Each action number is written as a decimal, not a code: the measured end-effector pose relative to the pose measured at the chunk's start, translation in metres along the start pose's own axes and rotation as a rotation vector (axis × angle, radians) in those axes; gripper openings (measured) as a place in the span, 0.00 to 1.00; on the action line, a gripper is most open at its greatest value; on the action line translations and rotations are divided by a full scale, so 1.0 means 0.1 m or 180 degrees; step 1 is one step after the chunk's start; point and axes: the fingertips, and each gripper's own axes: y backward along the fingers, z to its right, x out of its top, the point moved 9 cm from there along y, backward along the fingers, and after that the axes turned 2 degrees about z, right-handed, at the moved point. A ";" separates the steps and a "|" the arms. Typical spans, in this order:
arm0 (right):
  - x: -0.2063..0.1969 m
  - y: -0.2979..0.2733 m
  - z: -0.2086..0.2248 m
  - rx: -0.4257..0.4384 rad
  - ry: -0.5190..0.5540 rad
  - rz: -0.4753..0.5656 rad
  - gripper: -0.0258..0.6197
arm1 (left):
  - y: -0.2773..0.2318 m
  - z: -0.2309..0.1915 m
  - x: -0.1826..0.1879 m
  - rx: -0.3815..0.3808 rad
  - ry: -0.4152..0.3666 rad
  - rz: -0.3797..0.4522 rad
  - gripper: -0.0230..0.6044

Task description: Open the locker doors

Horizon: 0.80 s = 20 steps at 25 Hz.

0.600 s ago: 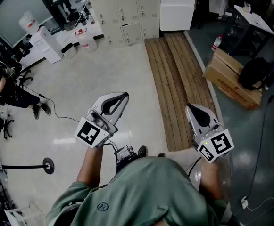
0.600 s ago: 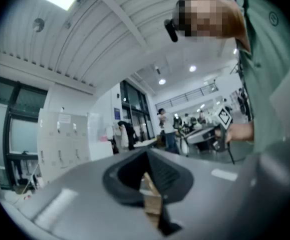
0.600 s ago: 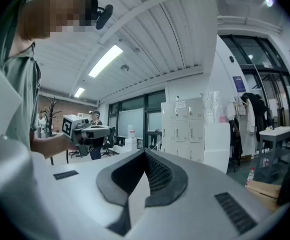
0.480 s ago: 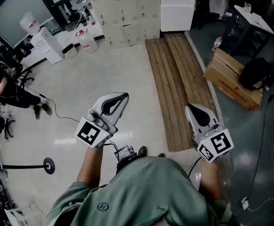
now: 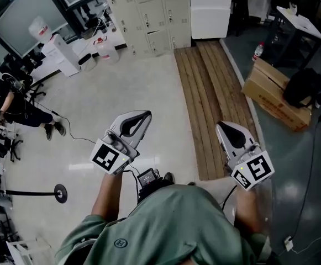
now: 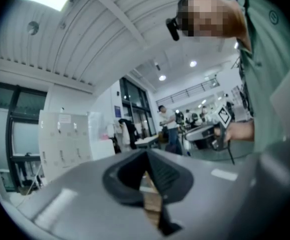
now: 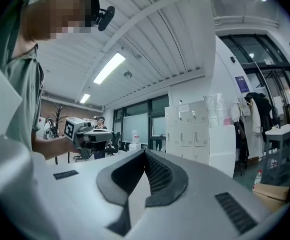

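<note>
Both closed, empty: left tongs (image 5: 145, 115), right tongs (image 5: 221, 127).

Your lockers (image 5: 149, 12) run off the top edge, and your shirt (image 5: 171, 225) hides both your elbows.

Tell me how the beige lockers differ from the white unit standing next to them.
The lockers are beige; the white unit is white. The lockers are split into many small doors, each with a handle, all apparently shut; the white unit shows plain faces with no handles visible. The lockers stand taller than the white unit. Both stand upright, side by side.
</note>
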 end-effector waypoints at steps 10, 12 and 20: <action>-0.08 -0.39 0.17 0.0049 -0.0077 -0.0041 0.05 | -0.01 -0.35 -0.15 0.0138 0.0074 -0.0119 0.02; -0.10 -0.54 0.22 0.0030 -0.0097 -0.0062 0.05 | -0.06 -0.51 -0.26 0.0137 0.0108 -0.0125 0.02; -0.06 -1.50 0.42 -0.0054 -0.0128 -0.0047 0.05 | -0.34 -1.48 -0.44 0.0000 0.0086 -0.0030 0.02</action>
